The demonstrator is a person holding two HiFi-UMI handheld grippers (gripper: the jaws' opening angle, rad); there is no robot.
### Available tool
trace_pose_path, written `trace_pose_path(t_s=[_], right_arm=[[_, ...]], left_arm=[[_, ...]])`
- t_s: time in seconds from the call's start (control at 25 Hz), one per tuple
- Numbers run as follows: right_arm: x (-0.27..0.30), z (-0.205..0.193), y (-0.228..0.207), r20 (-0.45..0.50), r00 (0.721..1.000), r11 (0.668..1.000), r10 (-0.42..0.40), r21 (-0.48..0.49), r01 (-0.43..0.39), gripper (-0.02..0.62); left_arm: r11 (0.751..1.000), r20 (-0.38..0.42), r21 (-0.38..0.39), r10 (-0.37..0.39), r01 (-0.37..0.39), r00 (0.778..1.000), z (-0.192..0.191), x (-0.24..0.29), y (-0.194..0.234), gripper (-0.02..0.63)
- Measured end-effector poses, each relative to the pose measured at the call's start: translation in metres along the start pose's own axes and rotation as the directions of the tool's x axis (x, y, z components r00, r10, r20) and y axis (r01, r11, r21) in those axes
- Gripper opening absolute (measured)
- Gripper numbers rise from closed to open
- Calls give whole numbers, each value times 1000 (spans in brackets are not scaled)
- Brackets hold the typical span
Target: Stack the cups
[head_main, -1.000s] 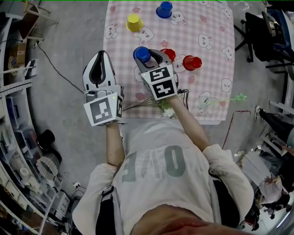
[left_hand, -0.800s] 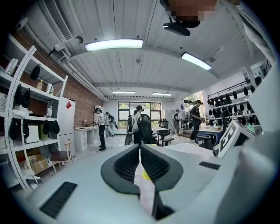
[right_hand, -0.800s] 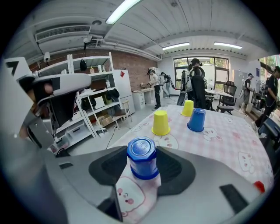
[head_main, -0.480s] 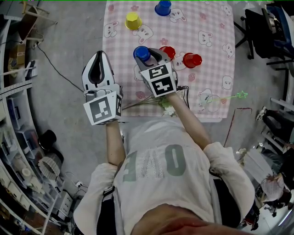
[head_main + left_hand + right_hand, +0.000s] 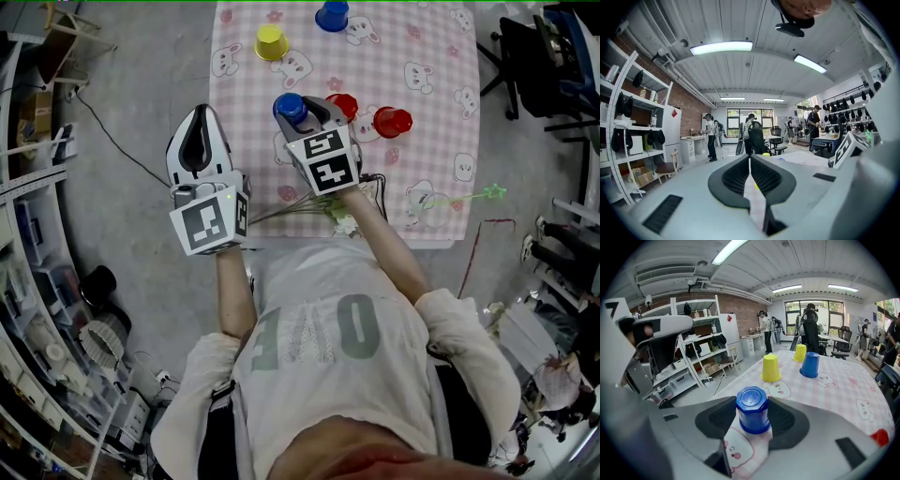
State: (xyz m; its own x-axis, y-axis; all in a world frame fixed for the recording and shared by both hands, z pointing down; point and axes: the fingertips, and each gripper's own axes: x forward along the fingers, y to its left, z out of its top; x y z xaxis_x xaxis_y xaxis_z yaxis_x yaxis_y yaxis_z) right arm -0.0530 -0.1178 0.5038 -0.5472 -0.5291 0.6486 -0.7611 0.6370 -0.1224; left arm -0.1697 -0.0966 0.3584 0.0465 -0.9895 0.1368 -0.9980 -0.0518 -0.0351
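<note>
The jaws of my right gripper (image 5: 753, 423) are clamped on an upturned blue plastic cup (image 5: 752, 408) near the 6 o'clock edge of the pink checked surface (image 5: 427, 56). The left gripper (image 5: 750, 171) has its jaws together on nothing, off the surface at 9 o'clock. I judge nothing stacked yet. A yellow plastic cup (image 5: 271, 42) at 11 o'clock, a second blue cup (image 5: 334, 16) at 12, a red plastic cup (image 5: 344, 104) close at 3 and another red cup (image 5: 392, 122) beyond it all stand singly.

Pink checked tablecloth (image 5: 422, 42), blue cup (image 5: 290, 108), yellow cup (image 5: 271, 42), red cup (image 5: 392, 122), second blue cup (image 5: 334, 16)
</note>
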Motion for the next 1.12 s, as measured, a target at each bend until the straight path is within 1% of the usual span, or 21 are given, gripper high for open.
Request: trace_pose_path(t_s=[0.24,0.36,0.64,0.76,0.84,0.92,1.0,1.12], right_arm=[[0,1,-1,8,1000,1000,-15,-4,15,218],[-1,3,0,26,999,1000,-22,-10,23,218],[-40,37,7,140,990,1000,29,1,-29,219],[-64,51,0,200,980,1000,16,13,-19,219],[-88,57,-16,246,968,999,-36,29,29,219],[-109,53,-40,261,959,993,-113,47,105,219],[-126,36,-69,235,948,977,-213,68,202,219],[-143,3,-112,166,920,932,-356,132,337,219]], left_arm=[[1000,-4,-1,-3,3,1000,-1,0,-1,34],[1000,-2,-1,-3,3,1000,0,-1,0,34],[1000,8,1,-4,4,1000,3,-2,1,34],[1000,14,1,-8,8,1000,6,-4,-2,34],[1000,22,2,-13,13,1000,8,-6,-3,34],[1000,25,-1,-17,17,1000,9,-7,-4,34],[1000,25,-3,-18,18,1000,9,-8,-3,34],[1000,29,-1,-21,21,999,11,-8,-5,34]])
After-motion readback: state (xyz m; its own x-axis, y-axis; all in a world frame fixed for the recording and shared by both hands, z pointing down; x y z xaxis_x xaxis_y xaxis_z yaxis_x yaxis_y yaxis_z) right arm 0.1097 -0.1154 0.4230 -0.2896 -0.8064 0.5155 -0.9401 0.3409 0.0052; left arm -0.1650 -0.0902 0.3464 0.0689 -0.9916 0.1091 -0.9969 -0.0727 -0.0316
